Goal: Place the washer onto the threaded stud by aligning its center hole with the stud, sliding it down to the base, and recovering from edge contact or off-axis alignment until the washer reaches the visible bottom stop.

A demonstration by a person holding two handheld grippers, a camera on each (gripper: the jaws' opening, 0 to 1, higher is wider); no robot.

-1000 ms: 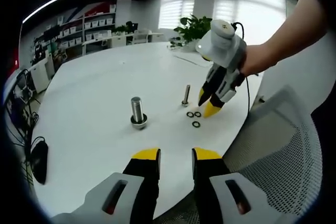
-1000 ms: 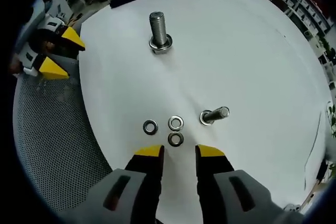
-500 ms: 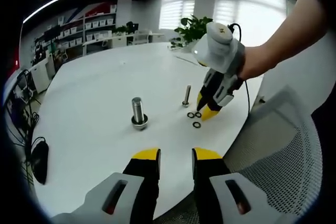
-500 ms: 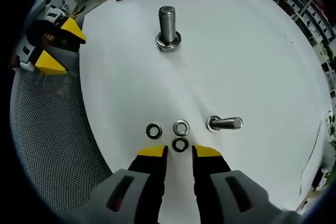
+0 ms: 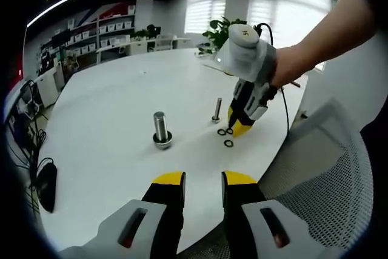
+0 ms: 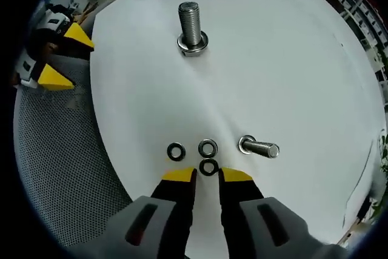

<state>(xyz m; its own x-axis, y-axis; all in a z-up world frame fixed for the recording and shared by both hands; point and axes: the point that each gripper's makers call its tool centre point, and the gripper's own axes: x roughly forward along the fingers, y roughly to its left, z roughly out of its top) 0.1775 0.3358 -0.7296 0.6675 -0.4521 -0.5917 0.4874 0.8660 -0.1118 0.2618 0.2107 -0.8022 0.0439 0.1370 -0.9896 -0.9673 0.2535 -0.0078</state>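
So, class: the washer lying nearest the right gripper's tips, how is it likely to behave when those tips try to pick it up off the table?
The nearest washer is a thin ring lying flat on the smooth white table, so it will probably slide rather than lift cleanly. It looks like stiff metal, unlikely to bend. The right gripper has blunt tips, so the washer may slip or tilt when pinched.

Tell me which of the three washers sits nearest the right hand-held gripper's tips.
The washer just ahead of the right hand-held gripper. The other two lie farther out, side by side.
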